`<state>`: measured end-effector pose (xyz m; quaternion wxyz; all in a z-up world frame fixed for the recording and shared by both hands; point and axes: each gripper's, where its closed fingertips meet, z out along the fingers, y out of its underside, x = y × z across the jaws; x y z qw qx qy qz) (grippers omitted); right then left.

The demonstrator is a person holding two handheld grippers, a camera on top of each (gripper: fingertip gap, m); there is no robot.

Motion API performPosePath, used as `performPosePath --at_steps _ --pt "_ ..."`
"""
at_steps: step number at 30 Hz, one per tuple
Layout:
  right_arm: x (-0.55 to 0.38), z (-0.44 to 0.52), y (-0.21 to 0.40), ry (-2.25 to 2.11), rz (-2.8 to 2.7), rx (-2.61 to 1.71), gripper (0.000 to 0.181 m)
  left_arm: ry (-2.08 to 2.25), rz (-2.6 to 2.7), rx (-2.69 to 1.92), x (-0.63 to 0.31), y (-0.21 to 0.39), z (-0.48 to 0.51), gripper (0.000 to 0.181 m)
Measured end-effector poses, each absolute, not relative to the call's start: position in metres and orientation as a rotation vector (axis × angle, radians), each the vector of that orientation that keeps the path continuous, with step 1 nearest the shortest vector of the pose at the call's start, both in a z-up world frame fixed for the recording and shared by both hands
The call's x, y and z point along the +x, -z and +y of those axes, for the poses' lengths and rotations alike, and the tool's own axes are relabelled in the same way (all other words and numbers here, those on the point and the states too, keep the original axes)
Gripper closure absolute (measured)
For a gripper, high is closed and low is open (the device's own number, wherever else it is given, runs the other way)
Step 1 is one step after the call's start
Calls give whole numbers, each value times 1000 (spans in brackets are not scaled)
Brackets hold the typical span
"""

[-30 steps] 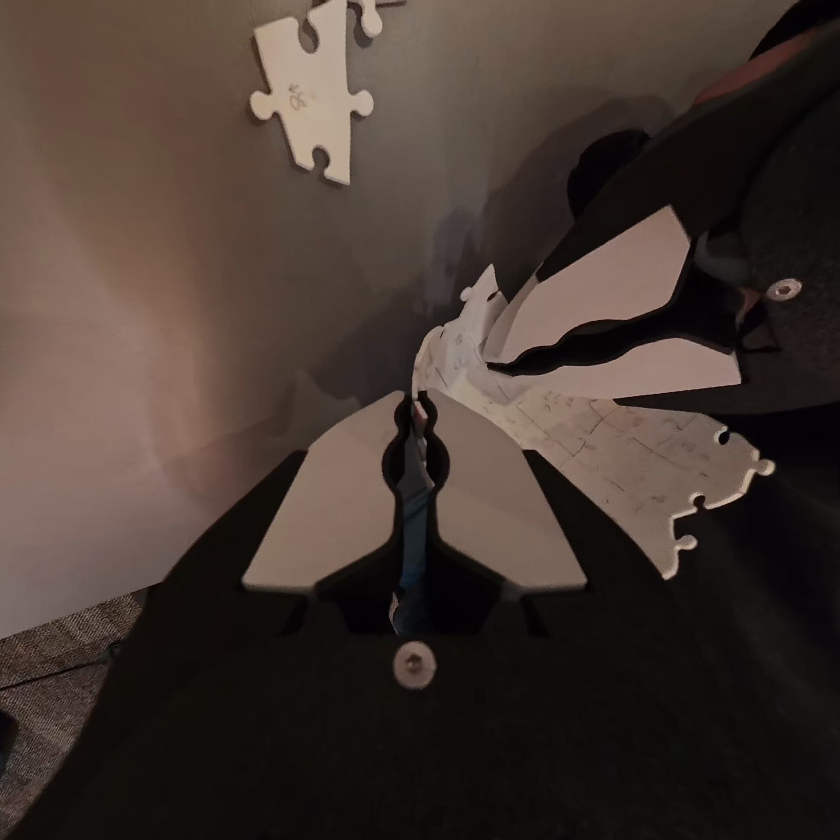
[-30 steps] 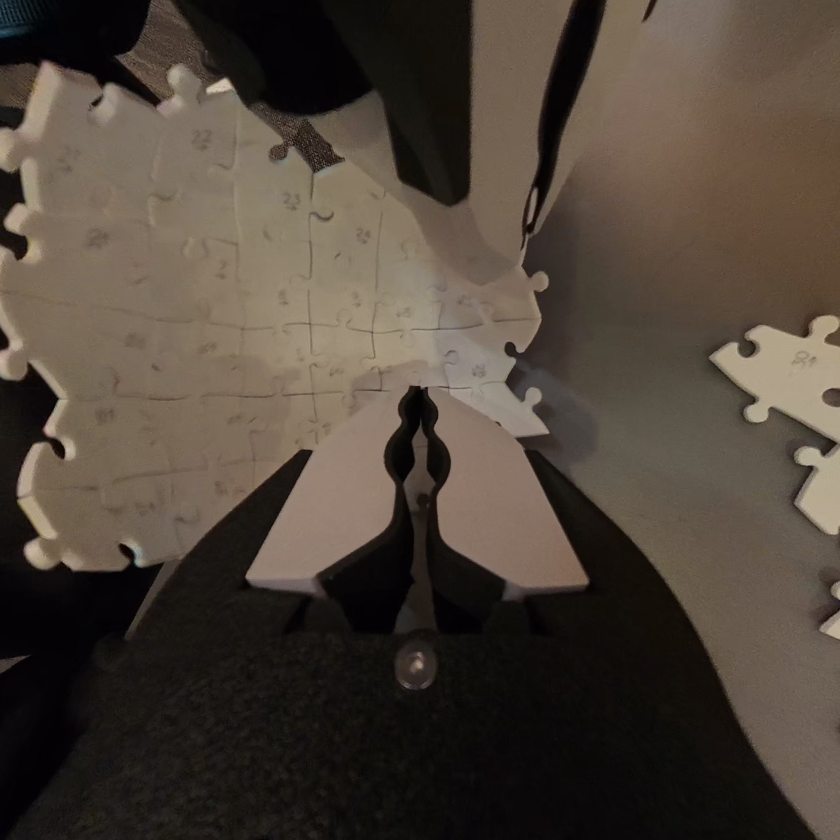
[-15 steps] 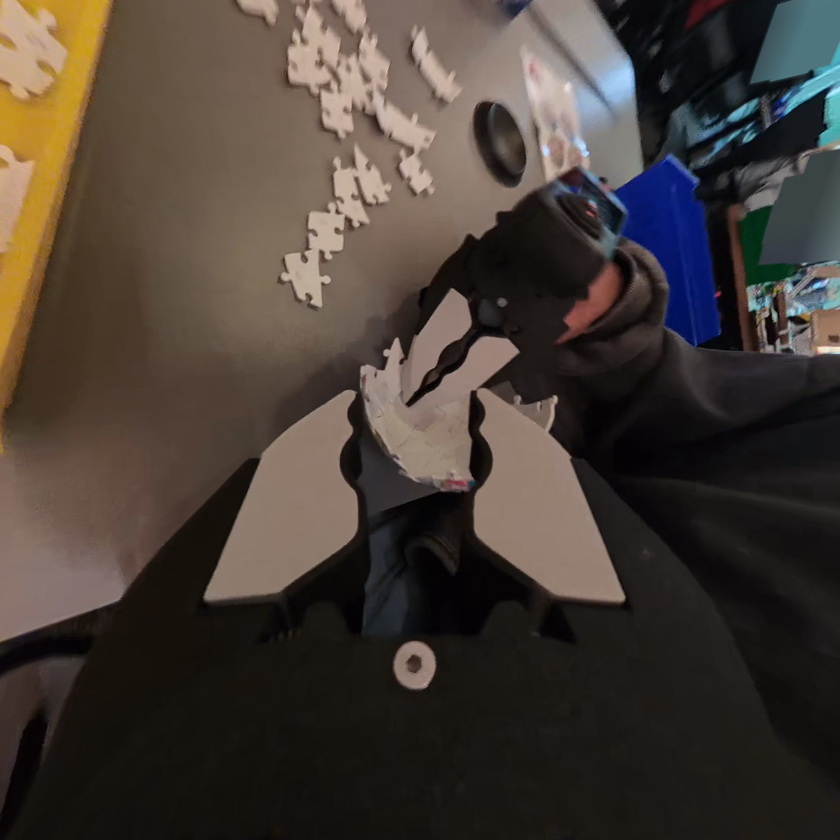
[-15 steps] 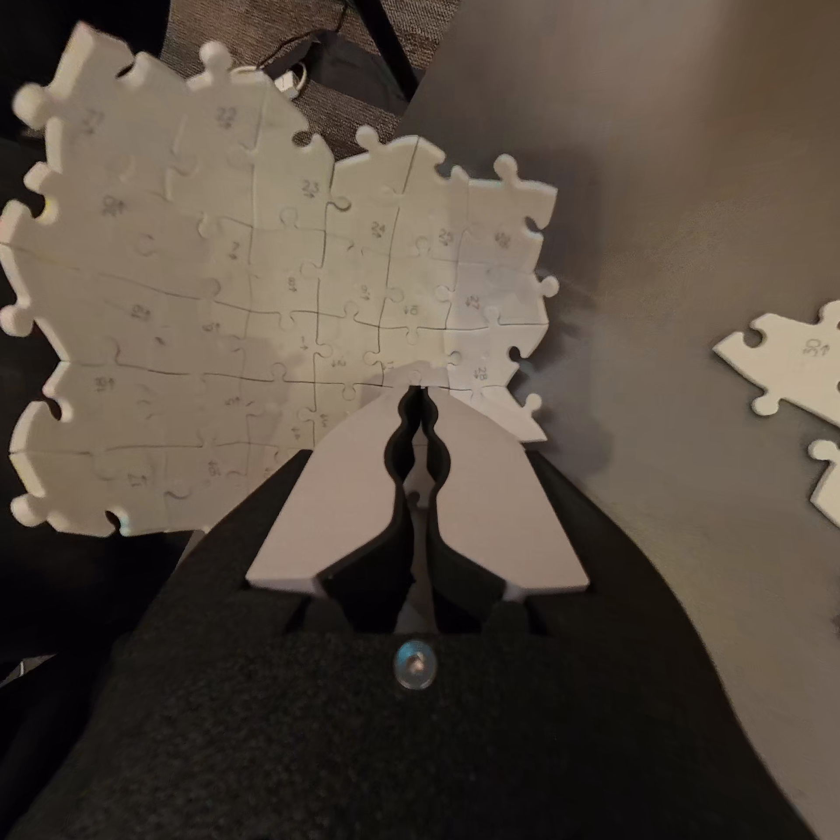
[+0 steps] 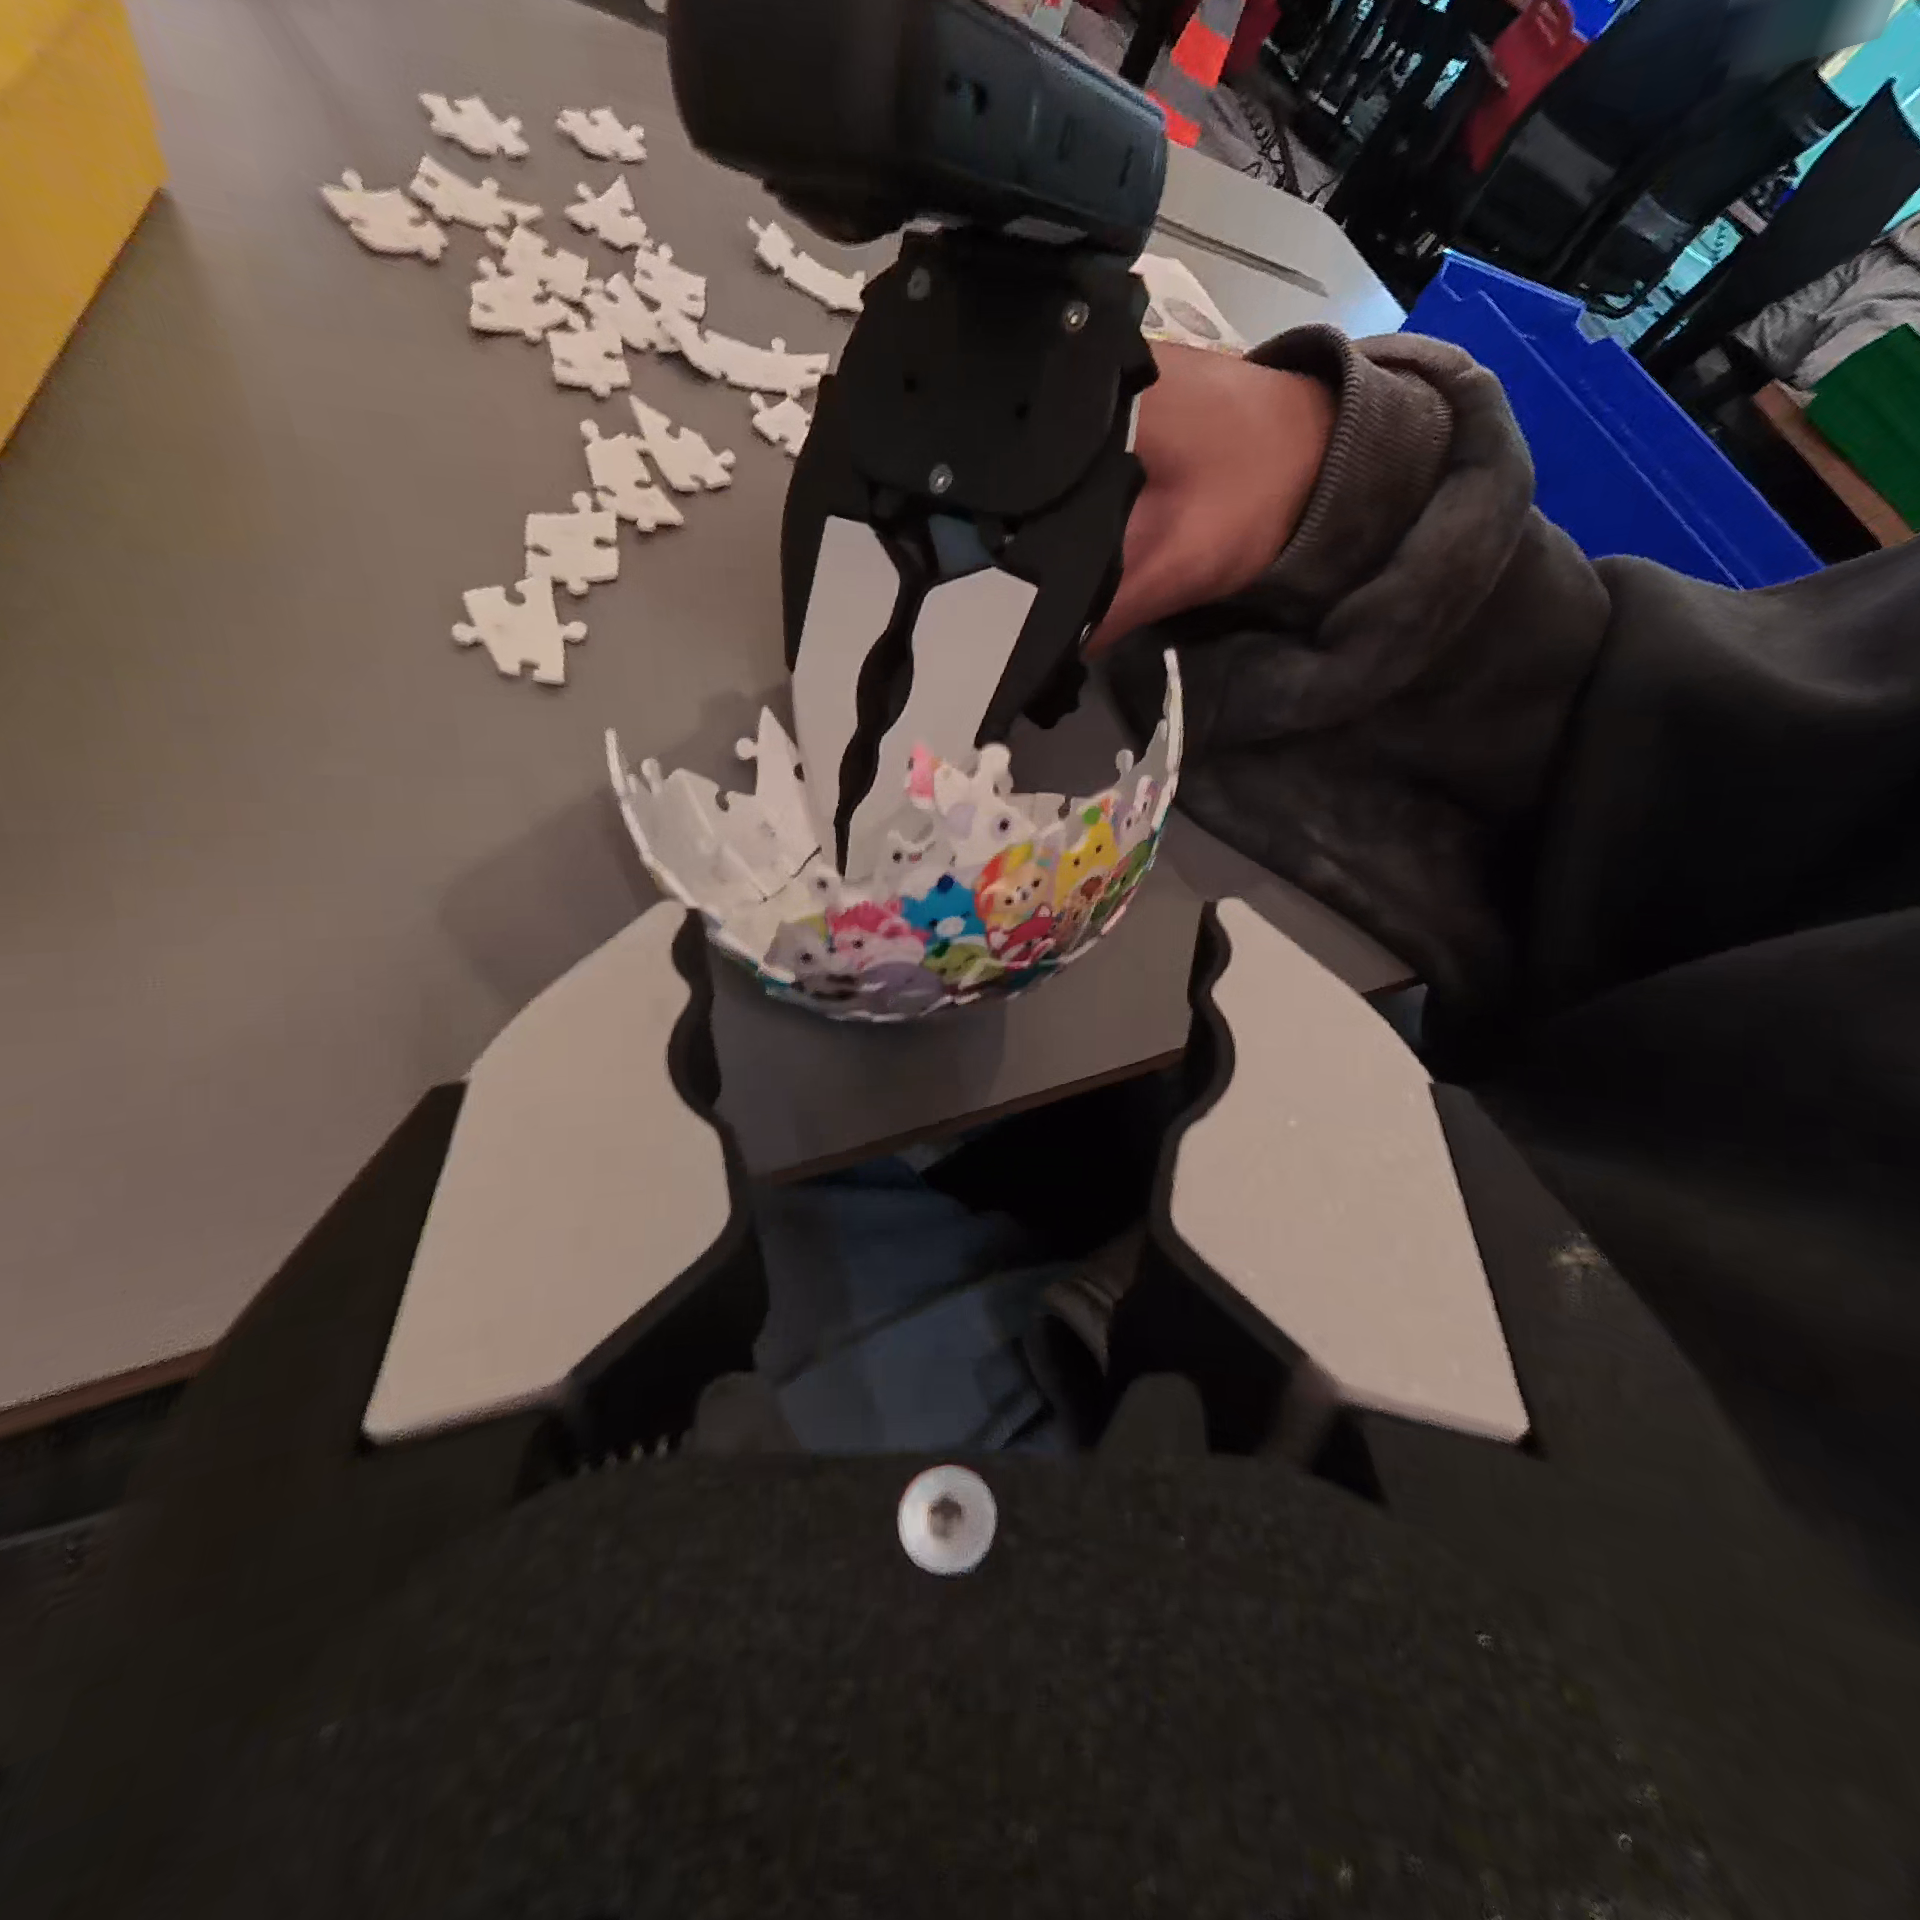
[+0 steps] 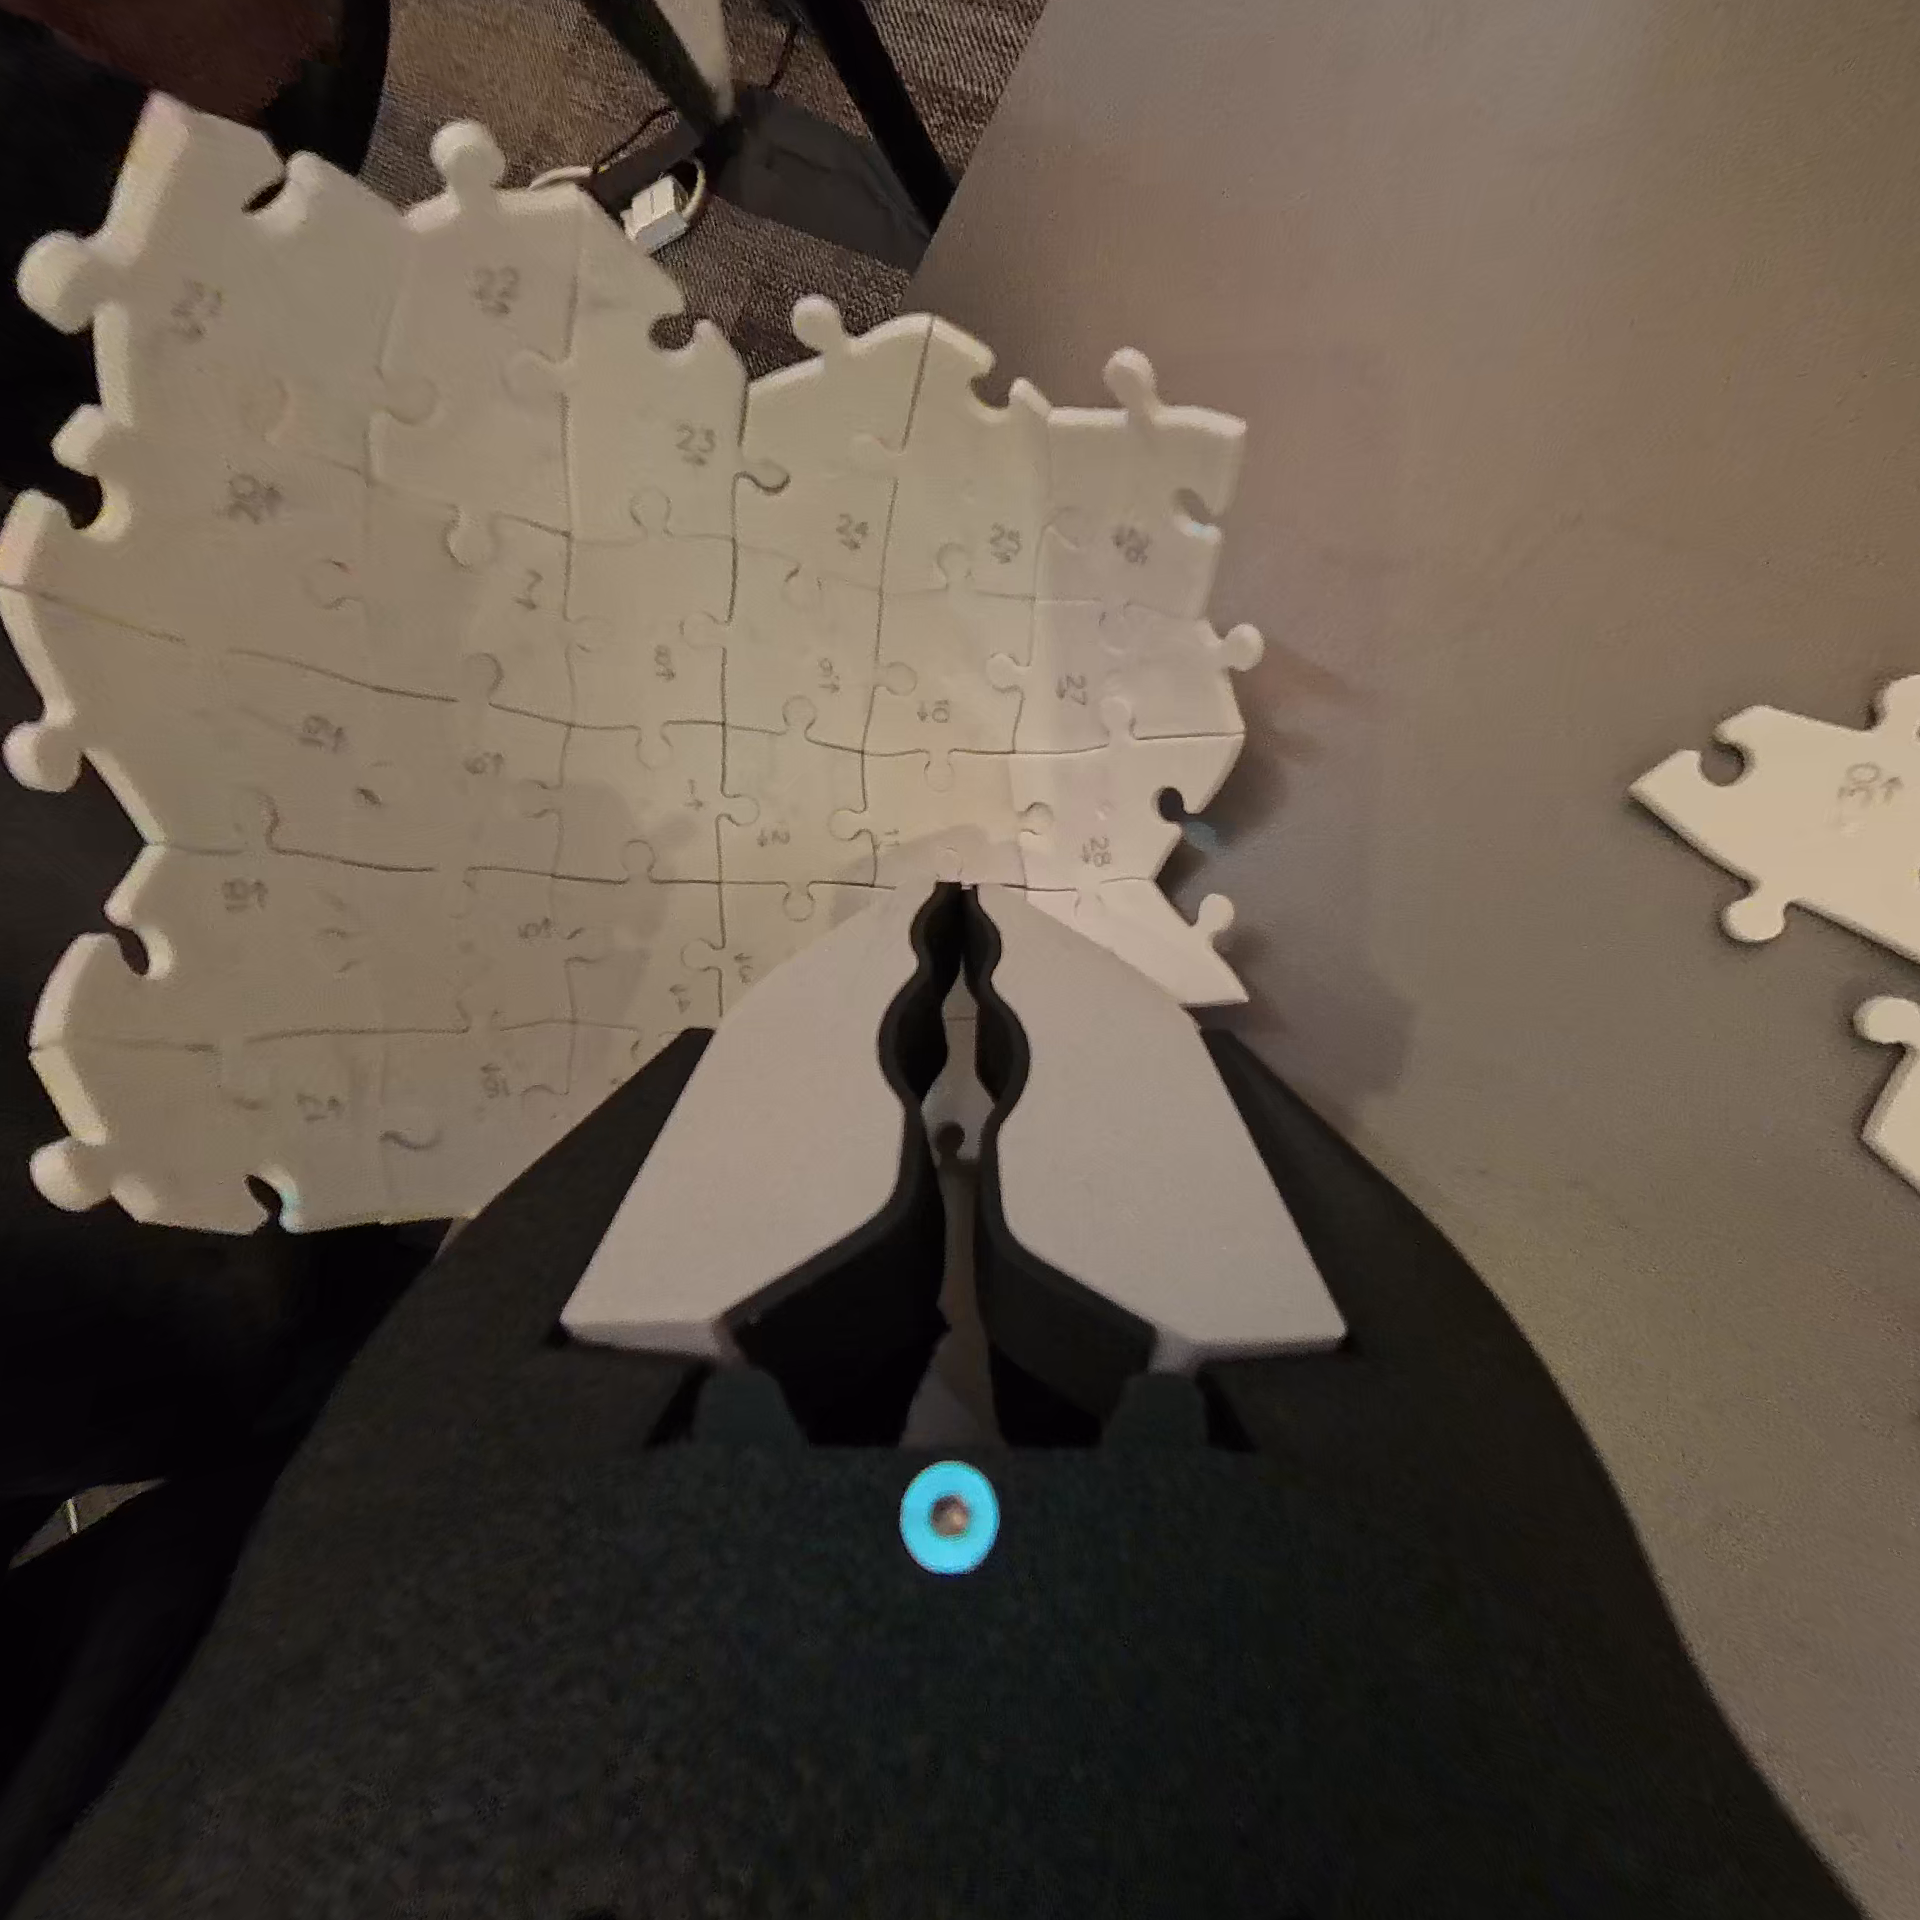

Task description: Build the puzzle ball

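My right gripper (image 5: 847, 831) is clamped on the rim of the half-built, bowl-shaped puzzle ball shell of thin curved plastic pieces (image 5: 935, 894), just ahead of my left gripper (image 5: 940, 977), jaws wide apart and empty; light, fragile at seams, best pinched at the rim.

A matte grey tabletop (image 5: 260, 727) fills the left wrist view, dimly lit. At 10 o'clock stands a yellow box (image 5: 62, 177); at 2 o'clock, a blue bin (image 5: 1621, 416) — beyond it, dark cluttered furniture. The right wrist view shows grey carpet (image 6: 499, 94) with cables at 12 o'clock.
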<state>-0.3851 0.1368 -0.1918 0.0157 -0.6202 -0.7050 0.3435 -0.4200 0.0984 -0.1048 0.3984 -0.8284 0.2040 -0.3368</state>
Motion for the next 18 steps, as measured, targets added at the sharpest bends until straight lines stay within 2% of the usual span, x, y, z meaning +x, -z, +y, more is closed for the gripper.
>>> performPosePath --at_steps 8,10,18 --pt "-385 137 192 -1047 -2206 -1920 181 734 636 -2049 -410 110 105 102" --pt "-385 138 192 -1044 -2204 -1921 181 727 658 -2048 -409 112 104 112" --pt "-385 140 192 -1072 -2182 -1938 181 781 693 -2039 -411 115 104 129"
